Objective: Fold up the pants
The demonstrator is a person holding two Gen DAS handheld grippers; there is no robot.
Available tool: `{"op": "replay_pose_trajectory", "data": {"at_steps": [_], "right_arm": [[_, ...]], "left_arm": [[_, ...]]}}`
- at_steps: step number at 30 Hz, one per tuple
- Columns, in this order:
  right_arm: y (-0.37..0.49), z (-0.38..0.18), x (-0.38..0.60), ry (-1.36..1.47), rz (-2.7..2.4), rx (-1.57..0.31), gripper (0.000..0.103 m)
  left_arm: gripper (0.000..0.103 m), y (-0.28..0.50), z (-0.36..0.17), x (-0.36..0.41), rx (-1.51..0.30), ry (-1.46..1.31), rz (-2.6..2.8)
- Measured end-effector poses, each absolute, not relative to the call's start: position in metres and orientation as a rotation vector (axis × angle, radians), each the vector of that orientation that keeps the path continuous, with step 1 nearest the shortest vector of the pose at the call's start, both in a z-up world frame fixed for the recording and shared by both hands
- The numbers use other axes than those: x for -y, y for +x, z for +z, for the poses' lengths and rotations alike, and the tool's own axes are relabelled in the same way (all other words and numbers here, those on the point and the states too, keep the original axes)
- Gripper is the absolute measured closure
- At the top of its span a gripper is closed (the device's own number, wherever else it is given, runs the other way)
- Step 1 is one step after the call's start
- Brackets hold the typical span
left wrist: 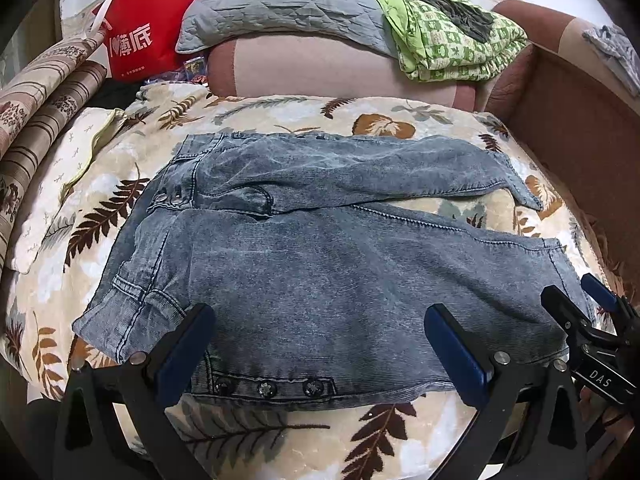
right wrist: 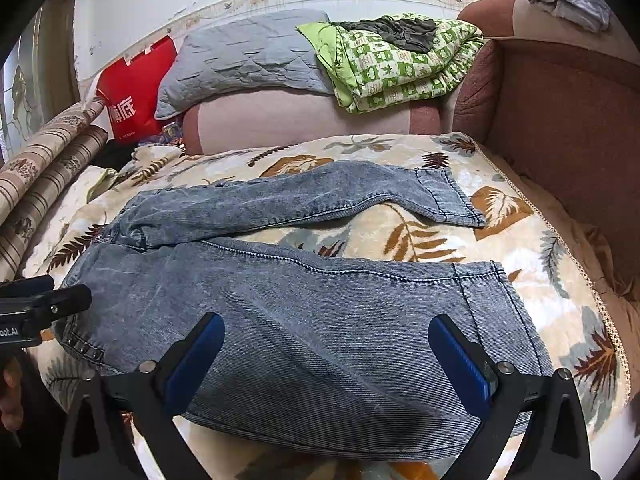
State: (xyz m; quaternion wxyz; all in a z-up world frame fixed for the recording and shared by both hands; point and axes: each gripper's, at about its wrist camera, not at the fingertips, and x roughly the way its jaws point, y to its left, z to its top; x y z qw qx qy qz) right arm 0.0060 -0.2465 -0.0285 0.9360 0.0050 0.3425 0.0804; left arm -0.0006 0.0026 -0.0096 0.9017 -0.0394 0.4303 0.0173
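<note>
Jeans (left wrist: 320, 264) spread flat on leaf-print blanket (left wrist: 280, 116), waistband left, legs right. Left gripper (left wrist: 320, 344) wide open over near edge; right gripper (left wrist: 580, 300) at near-right hem.

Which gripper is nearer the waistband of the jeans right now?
Left. The left gripper hangs open at the waistband end, near its three buttons; the right gripper hangs open over the near leg, toward its hem.
</note>
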Motion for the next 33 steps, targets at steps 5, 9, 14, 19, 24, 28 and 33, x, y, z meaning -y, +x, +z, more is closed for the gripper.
{"op": "replay_pose_trajectory", "data": {"at_steps": [5, 9, 14, 19, 24, 28, 33], "right_arm": [[0.0061, -0.0278, 0.2479, 0.016, 0.163, -0.700, 0.000], [0.0052, -0.0276, 0.2484, 0.013, 0.166, -0.698, 0.000], [0.0043, -0.0266, 0.2484, 0.017, 0.167, -0.697, 0.000], [0.0047, -0.0272, 0.2479, 0.018, 0.169, -0.703, 0.000], [0.0058, -0.0271, 0.2487, 0.023, 0.164, -0.702, 0.000], [0.0053, -0.0274, 0.2473, 0.013, 0.166, -0.702, 0.000], [0.0057, -0.0284, 0.2480, 0.012, 0.159, -0.707, 0.000]], "left_arm": [[0.000, -0.0018, -0.0072, -0.0032, -0.887, -0.079, 0.041], [0.000, -0.0026, -0.0086, -0.0029, -0.895, -0.074, 0.041], [0.000, -0.0034, -0.0082, -0.0022, -0.892, -0.072, 0.040], [0.000, -0.0022, -0.0093, -0.0017, -0.900, -0.074, 0.037], [0.000, -0.0036, -0.0092, -0.0026, -0.900, -0.077, 0.038], [0.000, -0.0058, -0.0091, -0.0038, -0.900, -0.083, 0.040], [0.000, -0.0086, -0.0087, -0.0070, -0.899, -0.090, 0.043]]}}
